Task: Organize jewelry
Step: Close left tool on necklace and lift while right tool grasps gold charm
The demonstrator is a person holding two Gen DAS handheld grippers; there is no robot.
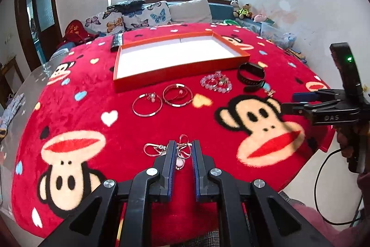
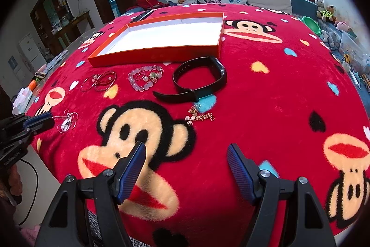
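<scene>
The left tongs (image 1: 182,149) straddle a tangled silver wire-loop ornament (image 1: 182,151) on the red monkey-print blanket (image 1: 92,112) covering the bench, fingers narrowed around it but seemingly not yet clamped. The right tongs (image 2: 186,152) hover spread apart, empty. The first pickup appears to be in hand: closing, lifting, then carrying to the empty orange white-lined tray (image 1: 143,81) beyond the thin silver bangles (image 1: 161,100).
</scene>
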